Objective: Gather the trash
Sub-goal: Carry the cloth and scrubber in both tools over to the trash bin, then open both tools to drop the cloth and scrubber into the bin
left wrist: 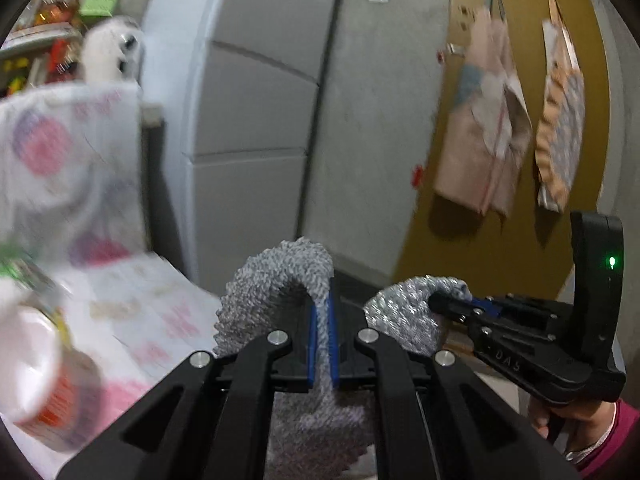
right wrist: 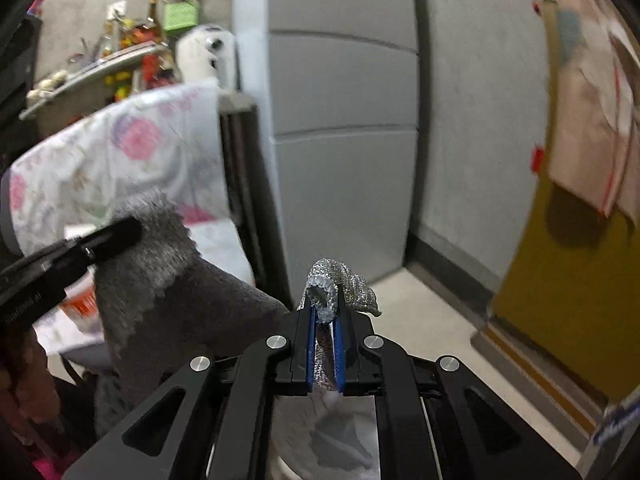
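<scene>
Both tongs are gripping the same silver-grey mesh bag, each one pinching a fold of its rim. In the left wrist view, the left gripper is sitting at the bottom centre with its blue pads nearly together and the netting squeezed between them, the cloth arching up and over to the left. At the right of that frame the right gripper is clamping another bunched piece of the bag (a hand in a magenta sleeve is holding it from the lower right corner). In the right wrist view, the bag is hanging at the lower left. Behind it a flowered cloth is draping over a chair, with a grey fridge in the centre.
</scene>
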### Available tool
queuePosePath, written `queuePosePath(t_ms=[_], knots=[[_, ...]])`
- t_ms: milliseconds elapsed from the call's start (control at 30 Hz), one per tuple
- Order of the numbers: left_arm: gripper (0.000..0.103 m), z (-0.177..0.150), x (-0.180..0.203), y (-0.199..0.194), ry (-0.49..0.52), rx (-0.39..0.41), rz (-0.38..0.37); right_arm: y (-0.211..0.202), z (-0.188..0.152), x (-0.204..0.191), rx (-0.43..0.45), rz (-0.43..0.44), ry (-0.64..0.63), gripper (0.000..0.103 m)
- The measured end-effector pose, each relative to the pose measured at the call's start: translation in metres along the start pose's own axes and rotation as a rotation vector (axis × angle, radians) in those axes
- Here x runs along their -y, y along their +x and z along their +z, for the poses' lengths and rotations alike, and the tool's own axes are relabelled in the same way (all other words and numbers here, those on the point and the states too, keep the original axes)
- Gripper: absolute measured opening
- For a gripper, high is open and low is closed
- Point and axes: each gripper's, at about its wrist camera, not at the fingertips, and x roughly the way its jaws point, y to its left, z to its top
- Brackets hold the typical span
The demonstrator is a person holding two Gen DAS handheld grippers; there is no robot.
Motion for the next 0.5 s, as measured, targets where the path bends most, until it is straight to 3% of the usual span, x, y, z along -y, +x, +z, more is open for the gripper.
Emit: queuePosePath(t_ms=[167,467,500], knots=[[0.004,-0.04,0.024,0.053,0.055,-0.126,-0.11,0.033,-0.047,0.028,-0.071,-0.051,0.069,0.009],[0.004,-0.051,0.017,0.117,0.022,-0.239,-0.144,0.071,-0.092,0.063,-0.171,-0.08,0.173,0.012],[0.009,-0.053,0.017,0.124,0.022,-0.252,-0.133,0.077,-0.094,0.064,-0.184,-0.08,0.182,0.013]])
